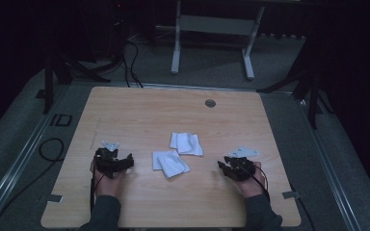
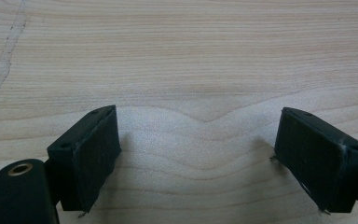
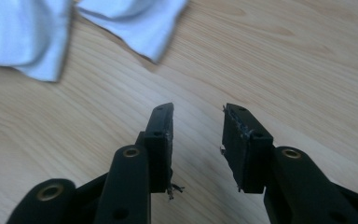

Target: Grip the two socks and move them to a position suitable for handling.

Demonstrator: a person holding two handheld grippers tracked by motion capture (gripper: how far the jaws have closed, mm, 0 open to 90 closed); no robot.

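- Two white cloths are lying near the middle of the counter (image 1: pixel 125 110): the nearer cloth (image 1: pixel 169 163) is sitting just in front of the farther cloth (image 1: pixel 187 143), and their corners are meeting or all but meeting.
- Two grippers are resting low over the counter, one in each of the person's hands, well apart on either side of the cloths.
- The left gripper (image 1: pixel 126 162) is pointing toward the nearer cloth; in the left gripper view its jaws are standing wide, with bare wood between them.
- The right gripper (image 1: pixel 223 167) is aiming at the cloths from the other side; in the right gripper view its jaws are standing partly open and holding nothing, with both cloths lying ahead of them.
- One small round grey cap (image 1: pixel 210 103) is sitting near the far edge.
- Bare wood is stretching all around the cloths, toward every edge, leaving plenty of room for both hands.
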